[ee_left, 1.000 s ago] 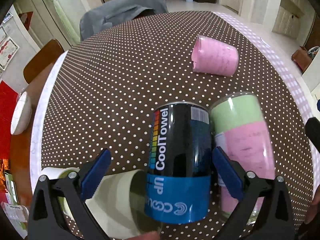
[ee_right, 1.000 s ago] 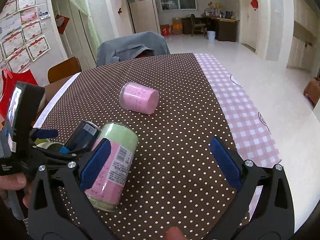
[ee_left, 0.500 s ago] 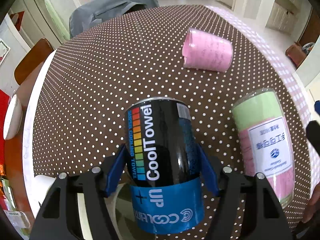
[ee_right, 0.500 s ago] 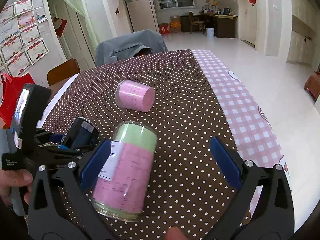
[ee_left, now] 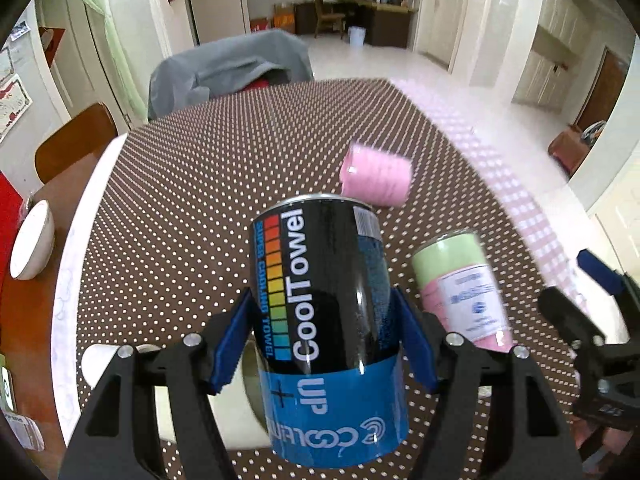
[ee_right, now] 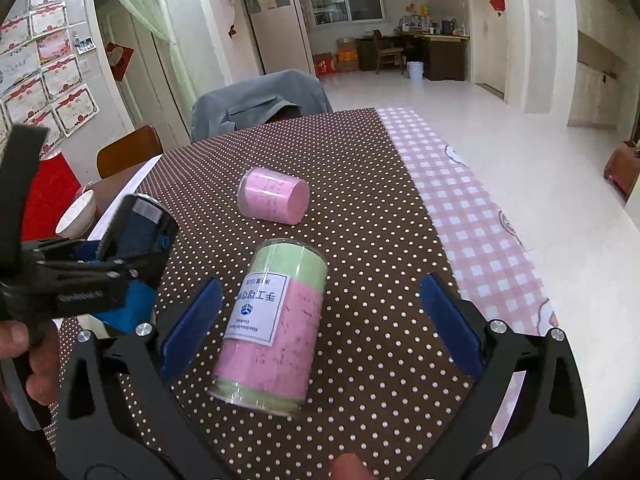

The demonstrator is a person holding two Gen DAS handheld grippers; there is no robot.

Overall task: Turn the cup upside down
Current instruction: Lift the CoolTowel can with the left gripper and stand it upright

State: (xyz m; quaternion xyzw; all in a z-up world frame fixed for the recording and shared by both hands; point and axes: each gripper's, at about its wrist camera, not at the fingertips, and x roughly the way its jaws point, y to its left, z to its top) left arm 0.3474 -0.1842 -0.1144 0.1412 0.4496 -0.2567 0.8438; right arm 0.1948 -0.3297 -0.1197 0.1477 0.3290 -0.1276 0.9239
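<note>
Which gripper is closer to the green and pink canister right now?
Right. The right gripper hangs open around the green and pink canister; the left gripper is beside it, shut on the black can.

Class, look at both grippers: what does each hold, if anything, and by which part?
The left gripper grips the black CoolTowel can by its sides, around mid-body. The right gripper is open, holding nothing.

Blurred along the table's (ee_left: 168, 184) far checked edge; hid a cream cup (ee_left: 240, 412) behind the black can (ee_left: 324, 320).
</note>
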